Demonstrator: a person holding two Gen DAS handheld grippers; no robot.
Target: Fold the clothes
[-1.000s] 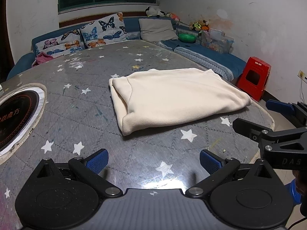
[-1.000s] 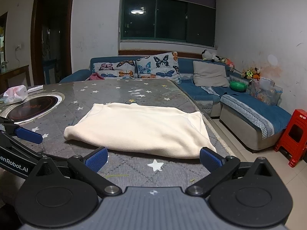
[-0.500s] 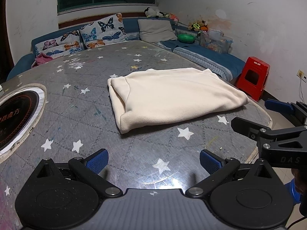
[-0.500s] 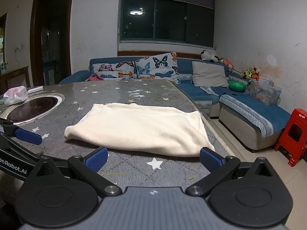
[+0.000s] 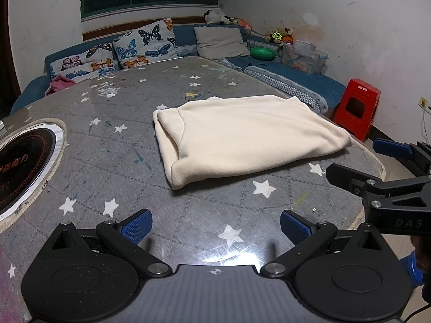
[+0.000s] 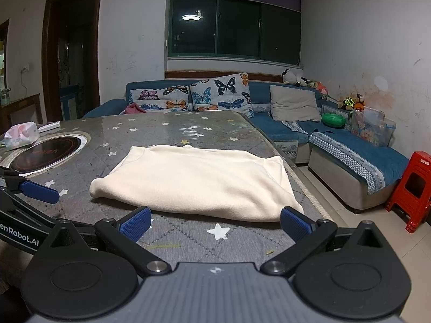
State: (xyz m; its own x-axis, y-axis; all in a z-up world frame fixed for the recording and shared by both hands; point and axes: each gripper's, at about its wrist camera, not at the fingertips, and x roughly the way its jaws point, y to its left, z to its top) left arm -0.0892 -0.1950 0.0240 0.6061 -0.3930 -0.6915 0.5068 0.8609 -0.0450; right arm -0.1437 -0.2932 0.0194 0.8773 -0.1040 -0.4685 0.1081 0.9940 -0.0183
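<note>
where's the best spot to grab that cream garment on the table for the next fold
Probably the cream garment at its near corners: the rounded folded end for the left claw, the flat corner by the table edge for the right claw. Both lie nearest, so come in low from the near side.

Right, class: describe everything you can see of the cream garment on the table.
The cream garment looks like soft, thick fleece, plain, with no print. It lies folded into a rough rectangle, layers showing at its rolled near edge, flat on the grey star-patterned table close to the table's sofa-side edge. Nothing rests on it. Neither hand-held gripper touches it: both the left and the right are open, short of it.
</note>
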